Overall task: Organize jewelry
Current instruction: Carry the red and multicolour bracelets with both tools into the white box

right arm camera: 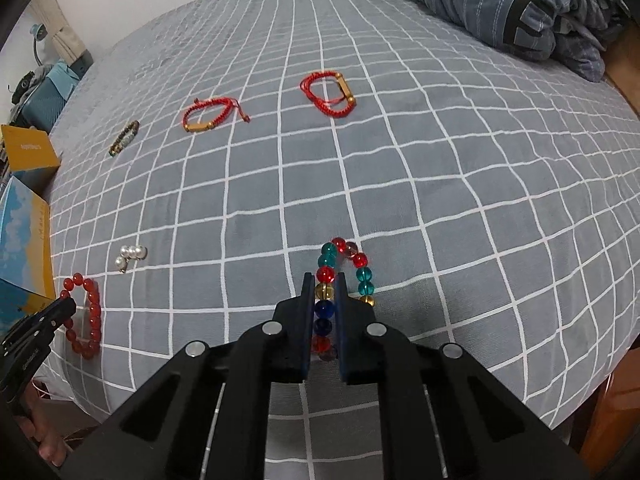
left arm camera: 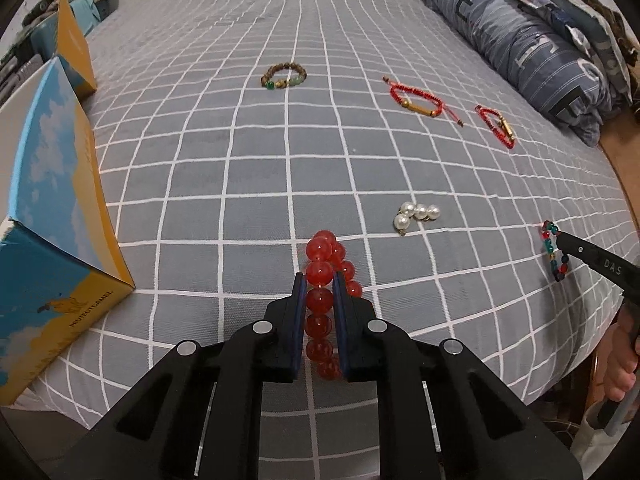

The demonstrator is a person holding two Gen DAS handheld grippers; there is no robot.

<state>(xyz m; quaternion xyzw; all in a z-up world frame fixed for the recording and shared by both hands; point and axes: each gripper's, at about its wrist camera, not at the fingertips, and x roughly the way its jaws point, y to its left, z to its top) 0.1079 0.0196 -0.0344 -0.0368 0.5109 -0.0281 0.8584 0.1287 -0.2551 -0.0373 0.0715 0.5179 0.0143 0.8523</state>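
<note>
My left gripper is shut on a red bead bracelet, with one side of the loop between its fingers on the bed; it also shows in the right wrist view. My right gripper is shut on a multicolour bead bracelet, seen from the left wrist view at the bed's right edge. A pearl piece, a brown bead bracelet and two red cord bracelets lie farther up the bed.
The grey checked bedsheet covers the bed. A blue and yellow box stands at the left edge, with a yellow box behind it. A folded blue duvet lies at the far right.
</note>
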